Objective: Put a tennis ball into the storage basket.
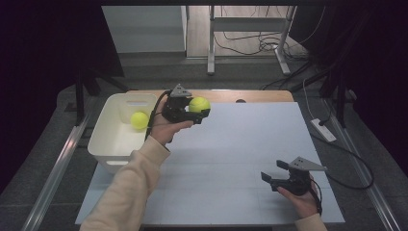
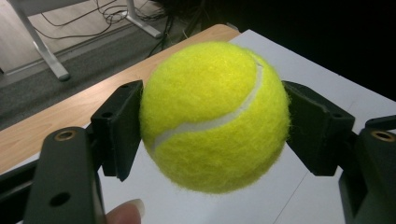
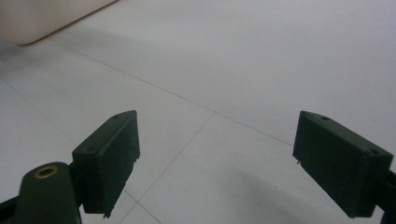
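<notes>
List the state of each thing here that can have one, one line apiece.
Left tool: shut on the held tennis ball, raised above the table.
Held tennis ball: clamped between the jaws, off the table.
Right tool: open, nothing between the jaws.
White bin: upright, open-topped.
Second tennis ball: lying inside the white bin.

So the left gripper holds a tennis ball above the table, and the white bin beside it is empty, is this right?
Not quite. The left gripper does hold a tennis ball above the table, but the white bin is not empty: a second tennis ball lies inside it, as the high view shows.
</notes>
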`<state>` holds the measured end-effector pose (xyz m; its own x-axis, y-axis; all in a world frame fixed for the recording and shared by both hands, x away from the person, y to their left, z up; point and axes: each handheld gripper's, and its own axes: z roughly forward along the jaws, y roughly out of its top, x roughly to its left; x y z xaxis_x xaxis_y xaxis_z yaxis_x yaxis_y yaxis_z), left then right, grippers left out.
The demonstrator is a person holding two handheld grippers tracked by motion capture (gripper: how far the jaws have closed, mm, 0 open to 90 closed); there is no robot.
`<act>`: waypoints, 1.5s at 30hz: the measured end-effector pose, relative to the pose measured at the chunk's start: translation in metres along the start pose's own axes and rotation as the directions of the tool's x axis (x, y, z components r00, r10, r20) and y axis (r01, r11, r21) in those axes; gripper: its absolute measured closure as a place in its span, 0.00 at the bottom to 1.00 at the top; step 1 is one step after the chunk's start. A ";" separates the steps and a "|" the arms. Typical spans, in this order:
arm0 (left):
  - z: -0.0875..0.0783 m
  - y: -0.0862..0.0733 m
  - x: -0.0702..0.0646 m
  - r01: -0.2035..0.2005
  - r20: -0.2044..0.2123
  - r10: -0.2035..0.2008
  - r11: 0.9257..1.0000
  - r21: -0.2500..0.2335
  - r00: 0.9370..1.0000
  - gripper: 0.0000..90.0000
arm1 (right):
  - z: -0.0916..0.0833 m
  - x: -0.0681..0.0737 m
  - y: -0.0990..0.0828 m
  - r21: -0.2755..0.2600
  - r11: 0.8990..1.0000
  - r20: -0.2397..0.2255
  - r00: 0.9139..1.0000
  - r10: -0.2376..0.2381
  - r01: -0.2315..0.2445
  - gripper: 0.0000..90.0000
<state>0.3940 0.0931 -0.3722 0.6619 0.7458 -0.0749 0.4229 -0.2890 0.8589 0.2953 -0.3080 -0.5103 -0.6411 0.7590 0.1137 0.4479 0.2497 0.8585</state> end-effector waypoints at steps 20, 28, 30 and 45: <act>-0.023 -0.003 0.012 0.016 -0.040 -0.017 1.000 -0.022 0.999 0.30 | 0.002 0.000 0.002 -0.004 1.000 -0.004 1.000 -0.004 0.004 0.16; -0.034 -0.006 0.019 0.031 -0.060 -0.033 0.999 -0.030 0.998 0.30 | 0.003 0.001 0.003 -0.005 1.000 -0.005 1.000 -0.005 0.005 0.16; -0.037 -0.008 0.021 0.037 -0.071 -0.039 0.999 -0.028 0.997 0.30 | 0.002 0.001 0.003 -0.005 1.000 -0.005 1.000 -0.004 0.004 0.16; -0.049 -0.012 0.030 0.055 -0.099 -0.058 0.998 -0.029 0.993 0.30 | 0.002 0.001 0.002 -0.006 1.000 -0.006 1.000 -0.001 0.001 0.16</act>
<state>0.3790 0.1484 -0.3597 0.5716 0.8172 -0.0738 0.4404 -0.2297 0.8679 0.2971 -0.3058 -0.5090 -0.6454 0.7551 0.1155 0.4431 0.2468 0.8619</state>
